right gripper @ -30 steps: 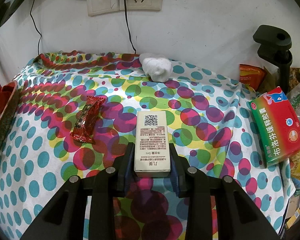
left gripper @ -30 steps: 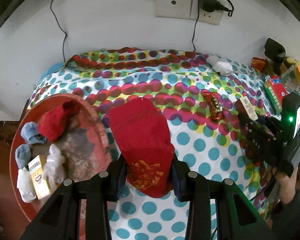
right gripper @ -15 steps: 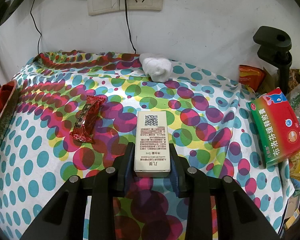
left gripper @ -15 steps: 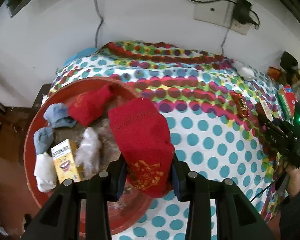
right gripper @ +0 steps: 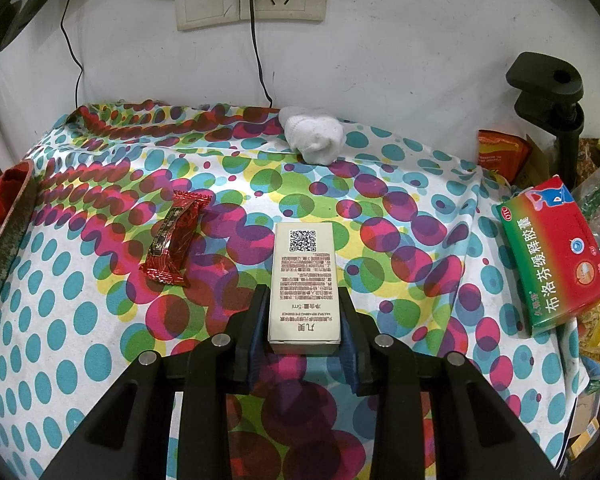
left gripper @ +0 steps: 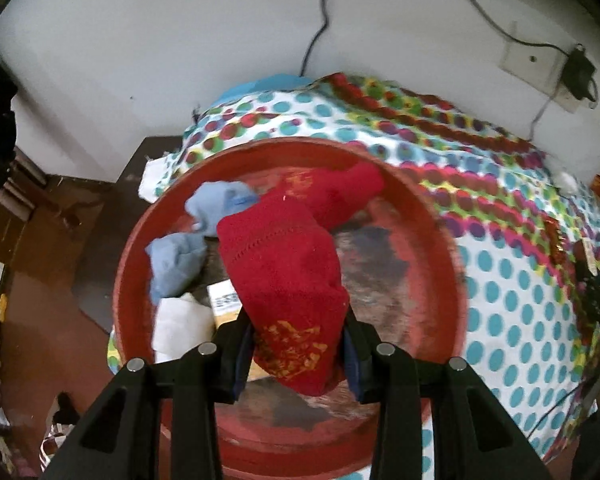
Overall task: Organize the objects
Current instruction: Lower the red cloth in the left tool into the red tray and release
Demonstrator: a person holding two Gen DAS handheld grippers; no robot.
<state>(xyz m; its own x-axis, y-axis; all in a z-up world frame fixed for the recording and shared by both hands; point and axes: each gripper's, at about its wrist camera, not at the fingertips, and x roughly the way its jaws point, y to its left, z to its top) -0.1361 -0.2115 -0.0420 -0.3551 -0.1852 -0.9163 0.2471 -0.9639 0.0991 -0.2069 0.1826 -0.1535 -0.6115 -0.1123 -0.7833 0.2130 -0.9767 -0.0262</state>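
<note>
**Red sock held over the red tray, small box gripped on the dotted surface**

In the left wrist view, a red sock (left gripper: 284, 280) is clamped between the fingers of the left hand-held gripper (left gripper: 296, 354) and is held above a round red tray (left gripper: 452, 280). Inside the tray, a second red sock (left gripper: 340, 192), two blue socks (left gripper: 176, 264), a white sock (left gripper: 180, 328) and part of a small carton (left gripper: 224, 300) can be seen.

In the right wrist view, a pale rectangular box (right gripper: 303, 288) with a QR code is gripped at its near end by the right hand-held gripper (right gripper: 304, 320), apparently lying on the surface, which is covered by a dotted cloth (right gripper: 80, 320). A red snack packet (right gripper: 172, 250) lies just to its left, a rolled white sock (right gripper: 314, 138) is at the back, and a green and red medicine box (right gripper: 556, 252) is at the right edge.

Risks, as judged: the sock could be snagged on a finger pad at release. If released near the rim, it could be draped over the edge. The box could be pivoted in the grip when lifted, because only its end is held.
</note>
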